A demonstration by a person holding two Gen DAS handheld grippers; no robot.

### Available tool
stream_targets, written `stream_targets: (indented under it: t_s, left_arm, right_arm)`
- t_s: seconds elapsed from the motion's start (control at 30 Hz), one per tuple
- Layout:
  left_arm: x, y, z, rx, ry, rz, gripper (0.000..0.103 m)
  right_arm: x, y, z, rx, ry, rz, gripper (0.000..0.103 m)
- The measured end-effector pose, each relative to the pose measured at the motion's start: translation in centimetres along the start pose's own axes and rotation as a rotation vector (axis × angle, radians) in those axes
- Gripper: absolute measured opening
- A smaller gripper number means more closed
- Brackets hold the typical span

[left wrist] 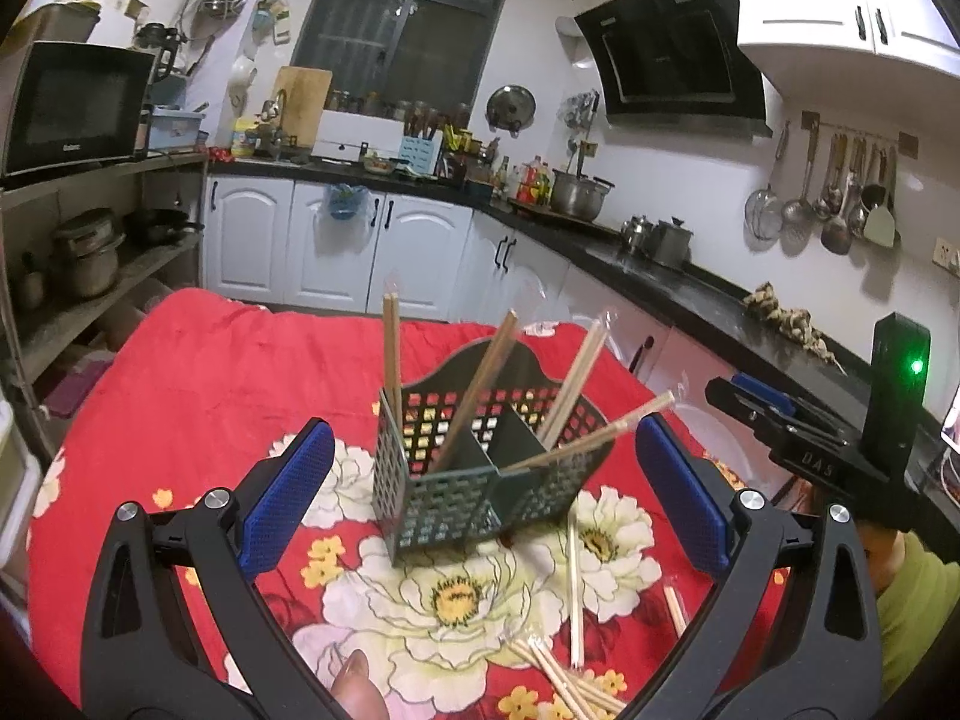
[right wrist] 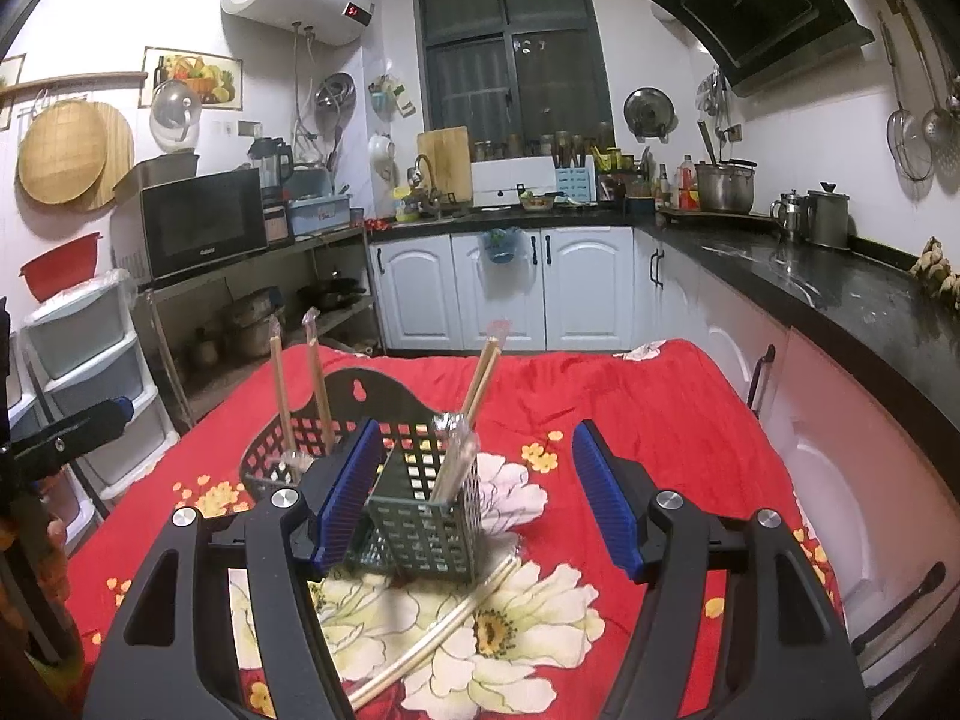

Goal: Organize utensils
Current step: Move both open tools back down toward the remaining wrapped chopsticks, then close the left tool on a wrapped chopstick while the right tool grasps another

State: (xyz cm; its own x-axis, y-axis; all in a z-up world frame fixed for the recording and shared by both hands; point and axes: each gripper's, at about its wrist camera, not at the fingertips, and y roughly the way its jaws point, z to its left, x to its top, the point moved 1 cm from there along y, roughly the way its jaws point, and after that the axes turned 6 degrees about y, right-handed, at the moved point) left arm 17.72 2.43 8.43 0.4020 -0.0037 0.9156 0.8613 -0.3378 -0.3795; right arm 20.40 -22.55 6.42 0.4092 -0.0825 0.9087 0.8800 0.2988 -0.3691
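I see L gripper point(left wrist: 483, 495) jaws wide, empty, facing caddy point(left wrist: 456, 480), R gripper point(right wrist: 477, 498) jaws wide, empty, chopsticks point(left wrist: 480, 396) upright inside, loose chopsticks point(left wrist: 576, 594) on cloth point(left wrist: 210, 372).

White-walled kitchen, dark window point(right wrist: 510, 54), white cabinets point(right wrist: 498, 288), black countertop point(right wrist: 840, 288), microwave point(left wrist: 78, 105) on shelving.

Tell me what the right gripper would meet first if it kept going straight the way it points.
Probably the dark perforated utensil holder: it sits just ahead between the open jaws of the right gripper, near the left one. Depth is uncertain.
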Motion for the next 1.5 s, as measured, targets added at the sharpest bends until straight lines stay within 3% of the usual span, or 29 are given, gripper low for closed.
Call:
stream_targets:
  t_s: [0.57, 0.9, 1.07, 1.2, 1.27, 1.37, 1.5]
  left_arm:
    - [-3.2, 1.4, -2.1, -0.033, 0.034, 0.094, 0.093]
    - [-5.9, 3.5, -2.6, -0.103, 0.013, 0.2, 0.092]
    - [-7.1, 4.4, -3.0, -0.136, 0.005, 0.247, 0.074]
    - [-8.6, 6.0, -3.4, -0.166, 0.006, 0.333, 0.058]
    - [-9.4, 6.6, -3.6, -0.179, 0.006, 0.369, 0.044]
    - [-10.6, 7.3, -4.1, -0.203, 0.01, 0.418, 0.035]
    - [-11.7, 7.9, -4.8, -0.225, 0.029, 0.463, 0.032]
  right_arm:
    - [-2.8, 0.4, -1.0, -0.029, -0.004, 0.101, 0.064]
    - [-3.9, 1.4, -2.1, -0.039, 0.019, 0.164, 0.064]
    - [-5.0, 2.2, -2.5, -0.037, 0.008, 0.211, 0.064]
    - [-5.7, 3.2, -2.7, -0.035, 0.003, 0.254, 0.064]
    - [-6.0, 3.5, -2.8, -0.031, 0.015, 0.277, 0.064]
    - [-6.6, 4.1, -3.2, -0.026, 0.027, 0.312, 0.06]
    - [-7.4, 4.9, -3.3, -0.022, 0.019, 0.347, 0.052]
